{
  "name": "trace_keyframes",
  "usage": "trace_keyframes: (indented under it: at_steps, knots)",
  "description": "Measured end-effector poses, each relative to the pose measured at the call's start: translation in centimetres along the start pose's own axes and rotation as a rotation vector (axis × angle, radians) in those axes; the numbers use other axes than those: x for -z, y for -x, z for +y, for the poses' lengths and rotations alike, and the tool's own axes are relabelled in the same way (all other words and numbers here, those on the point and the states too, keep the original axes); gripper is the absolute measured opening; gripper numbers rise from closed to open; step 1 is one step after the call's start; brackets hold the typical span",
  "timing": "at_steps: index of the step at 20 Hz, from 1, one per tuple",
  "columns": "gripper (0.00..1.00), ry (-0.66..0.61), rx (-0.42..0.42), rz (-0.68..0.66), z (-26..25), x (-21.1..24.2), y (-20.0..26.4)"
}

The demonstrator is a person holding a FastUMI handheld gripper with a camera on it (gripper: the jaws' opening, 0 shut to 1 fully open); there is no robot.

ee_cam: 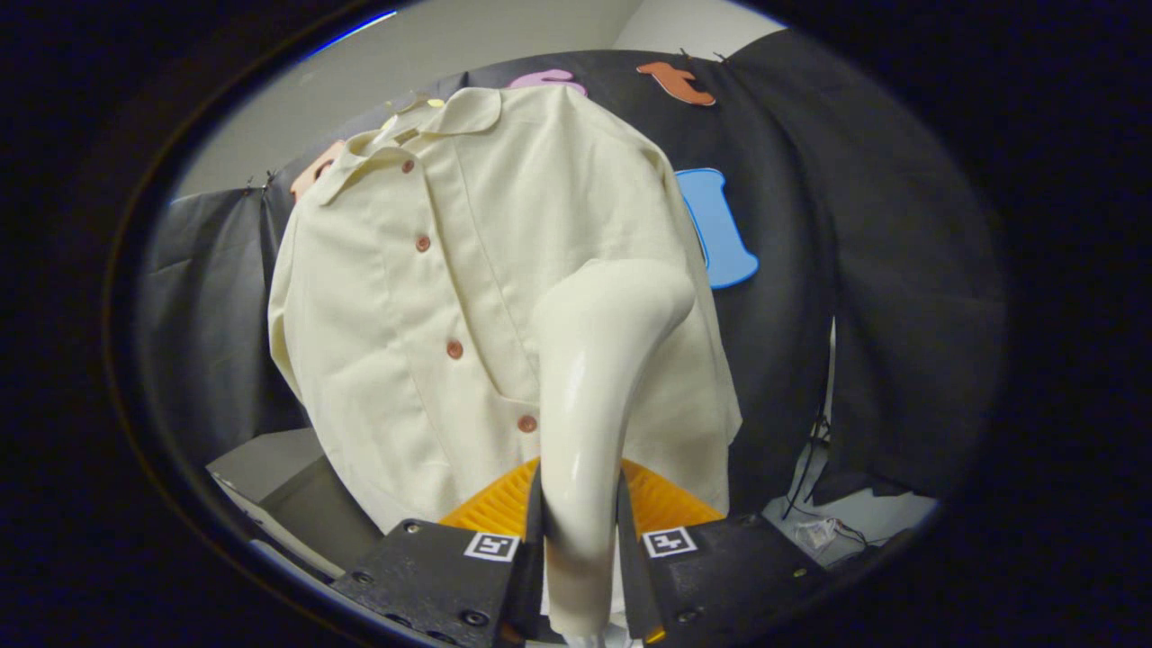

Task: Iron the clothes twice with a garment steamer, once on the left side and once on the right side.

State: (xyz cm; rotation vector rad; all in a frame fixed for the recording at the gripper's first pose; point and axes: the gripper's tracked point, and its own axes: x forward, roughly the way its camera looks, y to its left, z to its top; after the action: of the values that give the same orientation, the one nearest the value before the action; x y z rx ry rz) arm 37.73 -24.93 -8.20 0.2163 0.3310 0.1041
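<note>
Gripper view: gripper (580, 540) jaws were clamped on the garment steamer (598, 378) handle, lower centre. Its head was held against the shirt (423, 297), right of the buttons, mid-frame. A slow, straight pass with steady contact was judged best.

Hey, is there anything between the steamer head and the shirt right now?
Nothing visible. The tongs are shut on the steamer, whose head is right up at the hanging shirt, beside the row of buttons, with no object between them.
</note>
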Motion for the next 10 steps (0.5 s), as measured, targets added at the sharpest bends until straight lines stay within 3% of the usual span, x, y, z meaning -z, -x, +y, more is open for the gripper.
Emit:
trace_keyframes:
  at_steps: [10]
  knots:
    - [0.36, -0.077, 0.009, 0.061, -3.3, 8.2, 0.4]
